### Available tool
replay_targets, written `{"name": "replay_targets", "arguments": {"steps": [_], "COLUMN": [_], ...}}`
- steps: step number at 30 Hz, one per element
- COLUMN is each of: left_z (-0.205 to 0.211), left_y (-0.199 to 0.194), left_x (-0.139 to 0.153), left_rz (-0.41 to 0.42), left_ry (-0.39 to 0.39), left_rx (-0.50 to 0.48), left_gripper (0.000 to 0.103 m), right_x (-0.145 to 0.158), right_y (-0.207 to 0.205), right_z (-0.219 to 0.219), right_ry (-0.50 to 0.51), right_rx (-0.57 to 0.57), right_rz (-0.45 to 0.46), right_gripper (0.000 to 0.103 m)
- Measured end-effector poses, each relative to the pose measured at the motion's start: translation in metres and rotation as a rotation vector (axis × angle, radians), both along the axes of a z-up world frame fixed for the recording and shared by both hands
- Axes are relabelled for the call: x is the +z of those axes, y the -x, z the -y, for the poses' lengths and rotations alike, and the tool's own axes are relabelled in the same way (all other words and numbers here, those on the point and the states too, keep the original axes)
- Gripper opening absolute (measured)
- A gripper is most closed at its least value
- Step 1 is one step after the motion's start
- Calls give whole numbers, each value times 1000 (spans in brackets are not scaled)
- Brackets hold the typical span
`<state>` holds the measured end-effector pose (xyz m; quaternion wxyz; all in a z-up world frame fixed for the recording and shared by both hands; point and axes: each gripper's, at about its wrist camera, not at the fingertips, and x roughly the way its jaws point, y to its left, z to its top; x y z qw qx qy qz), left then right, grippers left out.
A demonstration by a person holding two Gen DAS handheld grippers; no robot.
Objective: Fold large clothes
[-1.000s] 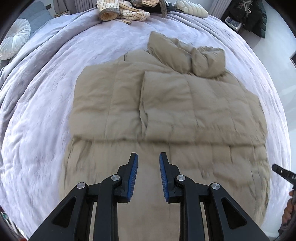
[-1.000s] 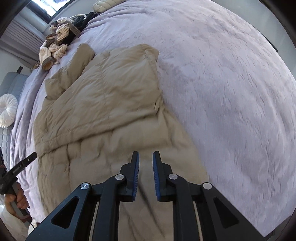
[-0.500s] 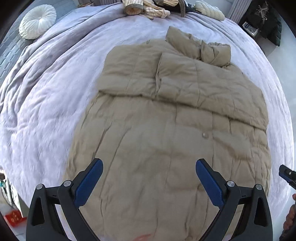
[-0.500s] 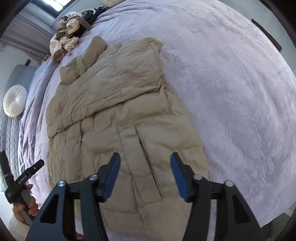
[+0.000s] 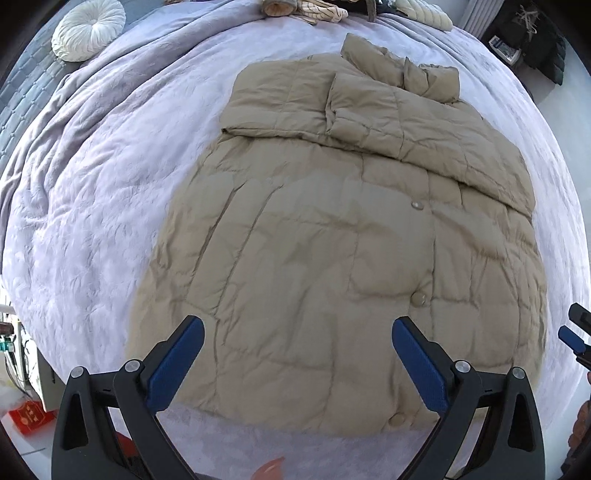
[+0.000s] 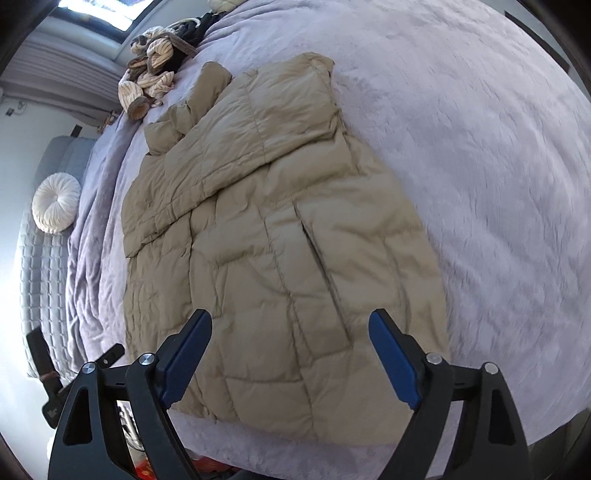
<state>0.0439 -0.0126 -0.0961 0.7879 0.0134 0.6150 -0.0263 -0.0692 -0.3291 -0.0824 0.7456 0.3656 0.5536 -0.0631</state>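
Observation:
A large tan quilted puffer coat (image 5: 343,251) lies flat on a lilac bedspread (image 5: 96,206), with both sleeves folded across its chest and the hood at the far end. It also shows in the right wrist view (image 6: 280,236). My left gripper (image 5: 295,365) is open wide and empty above the coat's hem. My right gripper (image 6: 290,354) is open wide and empty above the hem's right part. The right gripper's tip shows at the left wrist view's right edge (image 5: 576,332).
A pile of striped and dark clothes (image 5: 306,7) lies at the bed's far end, also in the right wrist view (image 6: 155,74). A round white cushion (image 5: 86,29) sits at the far left. The bed's near edge runs just below the hem; red items lie on the floor (image 5: 31,421).
Both grippers went from shut to wide open and pulled back from the coat toward the bed's near edge. The whole coat and its hem now show.

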Motion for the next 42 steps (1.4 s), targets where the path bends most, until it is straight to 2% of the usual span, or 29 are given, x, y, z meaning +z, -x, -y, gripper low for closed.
{"name": "replay_targets", "arguments": {"steps": [7,12,19,22,25,27,33,42], "left_z": [-31,-60,-106,-125,-147,-155,-161,-140], "left_y": [19,31,49,55,63,66,62,41], "left_x": [-15,-26,-41,-52,-73,-83,-108,-115], "left_rz": [-28,-60,-101,-139,-200,-215,-256,-249], "left_ry": [-3,30,88,143,262,301,459,504], "left_rx": [-17,-1,37,89,171,202,250,227], "left_gripper": [102,102,102,102,102,102,102,102], "right_x": [-8,-22,-33,-39,-50,-57,-79,-98], "right_y": [31,61,91,98,110,119,139,144], "right_z": [-19,-34,-48,-50,-49,-47,-43,-40], "right_ry": [-46,-131,-181,-197,-215,-240,-353,-422], "right_rx": [-99,-194,-285,-311,-352,-381,-484,-580], "right_rz": [-34,-83,-98,-105,-123,-123,-106,-41], "right_gripper": [89,89,89,89,89,89,89,89]}}
